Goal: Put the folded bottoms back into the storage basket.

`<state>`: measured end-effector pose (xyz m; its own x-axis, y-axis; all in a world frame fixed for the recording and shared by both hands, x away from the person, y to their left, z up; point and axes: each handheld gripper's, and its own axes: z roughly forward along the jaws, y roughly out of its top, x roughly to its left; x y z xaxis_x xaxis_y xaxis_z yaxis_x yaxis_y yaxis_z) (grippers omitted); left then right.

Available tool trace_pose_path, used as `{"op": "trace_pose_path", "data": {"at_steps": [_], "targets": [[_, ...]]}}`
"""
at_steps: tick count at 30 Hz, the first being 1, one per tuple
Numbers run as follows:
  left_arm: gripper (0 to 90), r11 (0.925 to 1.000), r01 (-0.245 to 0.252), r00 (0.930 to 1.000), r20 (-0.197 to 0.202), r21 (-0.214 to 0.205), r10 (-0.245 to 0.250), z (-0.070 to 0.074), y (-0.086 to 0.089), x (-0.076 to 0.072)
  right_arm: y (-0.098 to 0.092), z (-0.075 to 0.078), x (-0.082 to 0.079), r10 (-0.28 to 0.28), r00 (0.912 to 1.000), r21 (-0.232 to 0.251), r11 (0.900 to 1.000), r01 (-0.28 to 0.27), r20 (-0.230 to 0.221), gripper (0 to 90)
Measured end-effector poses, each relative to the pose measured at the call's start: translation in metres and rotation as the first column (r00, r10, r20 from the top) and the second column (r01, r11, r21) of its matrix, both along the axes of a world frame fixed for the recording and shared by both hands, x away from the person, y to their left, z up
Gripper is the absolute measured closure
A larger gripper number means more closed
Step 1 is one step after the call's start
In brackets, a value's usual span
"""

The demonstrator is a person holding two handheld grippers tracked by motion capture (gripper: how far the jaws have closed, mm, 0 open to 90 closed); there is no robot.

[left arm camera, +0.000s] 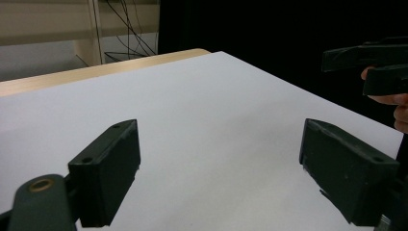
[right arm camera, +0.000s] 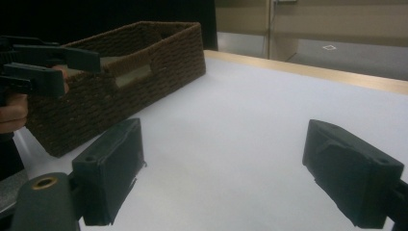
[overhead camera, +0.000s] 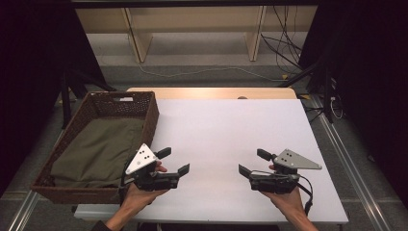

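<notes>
Both grippers hovered over the bare white table [overhead camera: 231,130], empty. Left gripper [overhead camera: 174,161] stood with jaws spread wide, just right of the wicker basket [overhead camera: 150,113]; right gripper [overhead camera: 251,162] likewise gaped, near the right side. Olive cloth [overhead camera: 98,149] lay folded inside the basket, untouched. Seemingly the start: next, the left must swing over the basket and pinch the cloth.

free room: we see bare white desk [overhead camera: 226,130] between left tool [overhead camera: 174,161] and right tool [overhead camera: 251,162]; far half open too | obstacle: wicker basket [overhead camera: 150,115] on the desk's left edge, just beside left tool
</notes>
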<state>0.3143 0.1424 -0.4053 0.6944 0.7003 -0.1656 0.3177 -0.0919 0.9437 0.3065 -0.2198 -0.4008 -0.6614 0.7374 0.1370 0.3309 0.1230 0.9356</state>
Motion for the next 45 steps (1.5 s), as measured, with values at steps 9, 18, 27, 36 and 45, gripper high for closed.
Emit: {"op": "trace_pose_path", "data": {"at_steps": [9, 18, 27, 36, 45], "targets": [[13.7, 1.0, 0.004, 0.9997, 0.024, -0.008, -0.004, -0.0007, 0.0003, -0.0017, -0.0003, -0.0032, -0.003, -0.006, 0.9999, -0.008, 1.0, 0.005, -0.009, 14.8], [13.8, 0.9999, 0.009, 0.9995, 0.03, -0.005, -0.009, -0.0009, -0.0005, -0.002, -0.0005, -0.0028, -0.0028, -0.012, 0.9999, -0.006, 0.9999, 0.012, -0.002, 14.3], [13.8, 0.9999, 0.001, 0.9995, 0.033, -0.015, 0.0, -0.0008, 0.0002, -0.0016, -0.0006, -0.0022, -0.0025, -0.016, 0.9999, -0.003, 0.9999, 0.016, 0.004, 14.1], [13.6, 0.9998, -0.005, 0.9993, 0.038, -0.017, 0.005, -0.0009, 0.0002, -0.0016, -0.002, -0.001, -0.0024, -0.023, 0.9997, 0.004, 0.9997, 0.023, 0.01, 14.0], [12.7, 0.9998, -0.013, 0.9989, 0.045, -0.016, 0.013, -0.0009, 0.0007, -0.0012, -0.0027, -0.0004, -0.0024, -0.028, 0.9995, 0.009, 0.9996, 0.028, 0.015, 14.0]]}}
